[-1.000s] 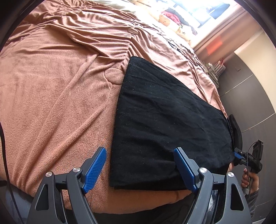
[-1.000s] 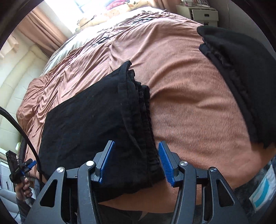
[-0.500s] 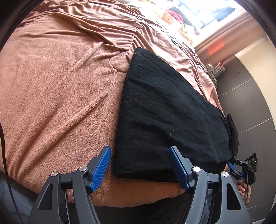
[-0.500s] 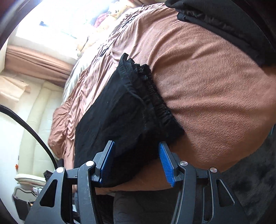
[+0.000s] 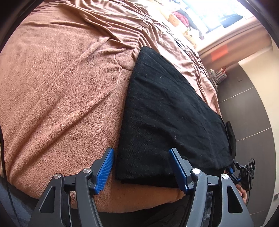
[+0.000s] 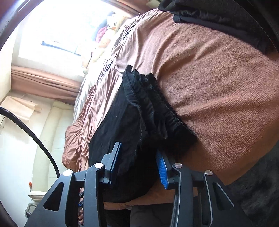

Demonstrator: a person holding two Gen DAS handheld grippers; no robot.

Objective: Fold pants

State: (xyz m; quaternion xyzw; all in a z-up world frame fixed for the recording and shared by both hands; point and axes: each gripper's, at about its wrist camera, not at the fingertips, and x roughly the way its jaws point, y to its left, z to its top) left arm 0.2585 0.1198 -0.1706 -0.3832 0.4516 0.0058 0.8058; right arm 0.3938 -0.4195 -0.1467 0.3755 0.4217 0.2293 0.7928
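Observation:
Black pants (image 5: 170, 111) lie folded flat on the brown blanket (image 5: 61, 90), reaching the bed's near edge. My left gripper (image 5: 142, 165) straddles their near left corner; its jaws are closing and the blue pads (image 5: 104, 167) stand clear of the cloth. In the right wrist view the gathered waistband end (image 6: 153, 108) hangs over the bed edge. My right gripper (image 6: 138, 164) is closing around that end, and black cloth fills the gap between its pads. The right gripper (image 5: 244, 172) also shows in a hand at the far right of the left wrist view.
A second black garment (image 6: 218, 15) lies on the blanket at the top right. Plush toys (image 5: 174, 19) sit at the bed's far end under a bright window. Dark floor (image 5: 252, 108) runs along the right of the bed. A black cable (image 6: 34, 132) hangs at the left.
The right gripper rolled, sank to the bed edge and narrowed its jaws around the waistband end. The left gripper's jaws narrowed around the pants' corner with little other movement.

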